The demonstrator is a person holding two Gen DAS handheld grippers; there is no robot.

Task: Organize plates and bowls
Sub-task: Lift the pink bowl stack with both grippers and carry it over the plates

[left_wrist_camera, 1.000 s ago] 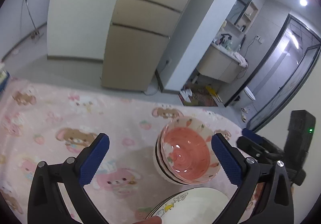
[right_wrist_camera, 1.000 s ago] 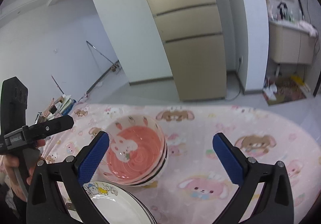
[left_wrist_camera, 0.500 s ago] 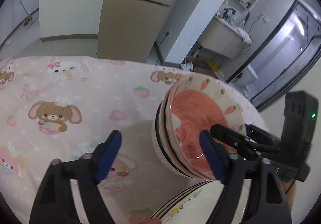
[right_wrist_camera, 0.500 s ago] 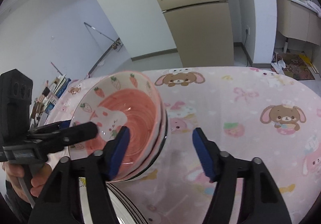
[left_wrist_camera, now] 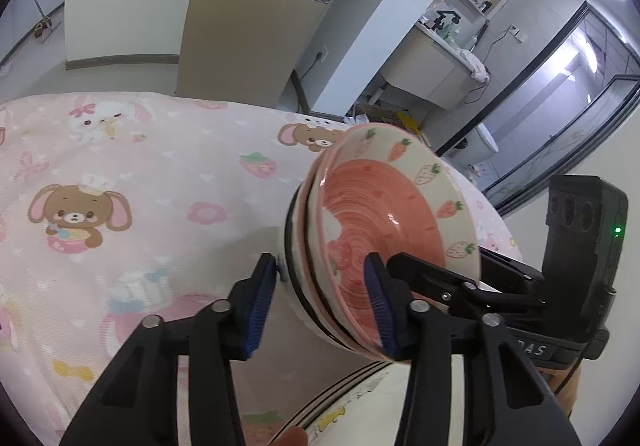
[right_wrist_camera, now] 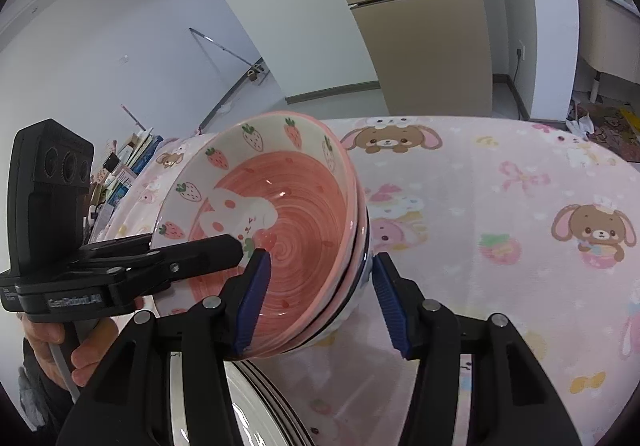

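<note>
Bowl stack [left_wrist_camera: 380,246] on worktop [left_wrist_camera: 160,186], plates [right_wrist_camera: 240,406] at 6 o'clock. Jaws of left hand-held gripper [left_wrist_camera: 324,306] and right hand-held gripper [right_wrist_camera: 320,298] just closing, straddling opposite rims; contact unclear. Probably heavy, glazed, slippery, fragile; rim holds advisable.

A home: fridge [right_wrist_camera: 420,46], bathroom vanity [left_wrist_camera: 432,70], bunny tablecloth [right_wrist_camera: 520,226].

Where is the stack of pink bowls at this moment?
The stack of pink bowls sits on the pink tablecloth, just behind the white plates, with the left gripper and right gripper each straddling its rim.
</note>
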